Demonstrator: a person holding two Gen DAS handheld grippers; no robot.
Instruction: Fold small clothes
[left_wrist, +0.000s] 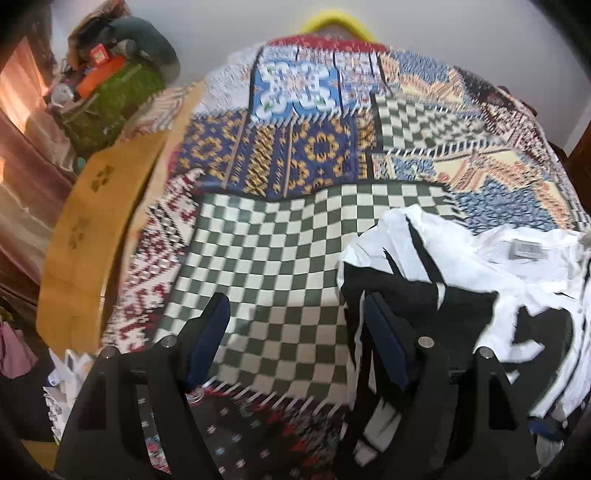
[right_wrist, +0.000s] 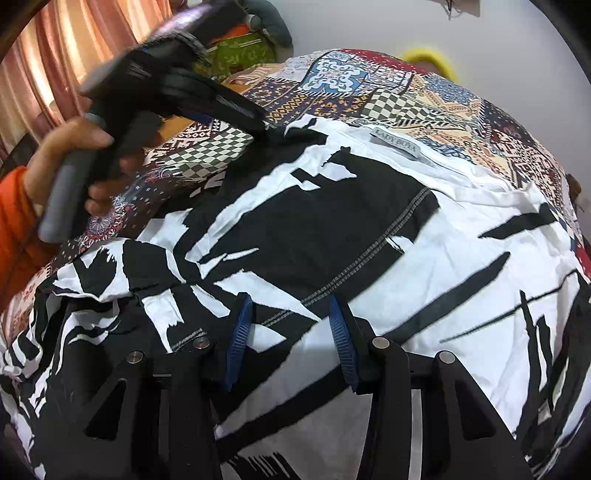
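Observation:
A black-and-white patterned garment (right_wrist: 332, 229) lies spread and rumpled on a patchwork-patterned bed cover (right_wrist: 461, 110); its grey neck label (right_wrist: 397, 146) faces up. In the left wrist view the garment (left_wrist: 461, 273) lies at the right. My left gripper (left_wrist: 295, 314) is open over the checkered patch, its right finger against the garment's left edge. It also shows in the right wrist view (right_wrist: 258, 125), held by a hand at the garment's far left edge. My right gripper (right_wrist: 291, 314) is open, low over the garment's near part, with fabric between the blue pads (right_wrist: 240, 332).
A wooden board (left_wrist: 92, 229) runs along the bed's left side. A green box with clutter (left_wrist: 110, 88) stands at the back left, before pink curtains (right_wrist: 55, 55). A yellow ring (left_wrist: 338, 22) shows past the bed's far edge by a white wall.

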